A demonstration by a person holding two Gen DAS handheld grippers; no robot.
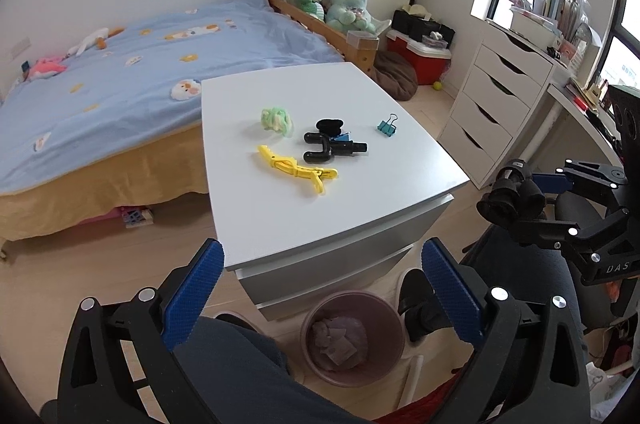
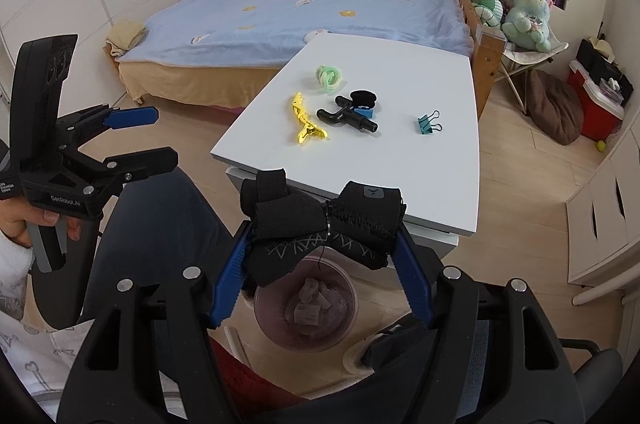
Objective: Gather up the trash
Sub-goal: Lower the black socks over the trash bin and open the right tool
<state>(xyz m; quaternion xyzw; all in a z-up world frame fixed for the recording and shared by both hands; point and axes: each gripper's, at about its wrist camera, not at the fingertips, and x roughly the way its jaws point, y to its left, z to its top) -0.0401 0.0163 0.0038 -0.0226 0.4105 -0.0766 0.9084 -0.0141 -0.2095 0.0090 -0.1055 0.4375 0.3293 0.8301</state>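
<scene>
My right gripper (image 2: pixel 324 244) is shut on a bundled black fabric strap (image 2: pixel 320 224), held above a pink trash bin (image 2: pixel 306 308) that has crumpled paper inside. The same gripper and strap (image 1: pixel 512 197) show at the right of the left wrist view. My left gripper (image 1: pixel 320 288) is open and empty above the bin (image 1: pixel 352 336); it also shows in the right wrist view (image 2: pixel 148 135). On the white cabinet top (image 1: pixel 360 207) lie a green yarn wad (image 1: pixel 277 119), a yellow hair clip (image 1: pixel 296 169), a black pipe fitting (image 1: pixel 328 147), a black ring (image 1: pixel 330 125) and a teal binder clip (image 1: pixel 388 125).
A bed with a blue cover (image 1: pixel 120 79) stands behind the cabinet. A white drawer unit (image 1: pixel 492 115) and desk are at the right. A red cooler (image 1: pixel 424 57), brown cushion (image 1: pixel 396 73) and plush toys (image 1: pixel 348 7) sit by the far wall. My legs are below the grippers.
</scene>
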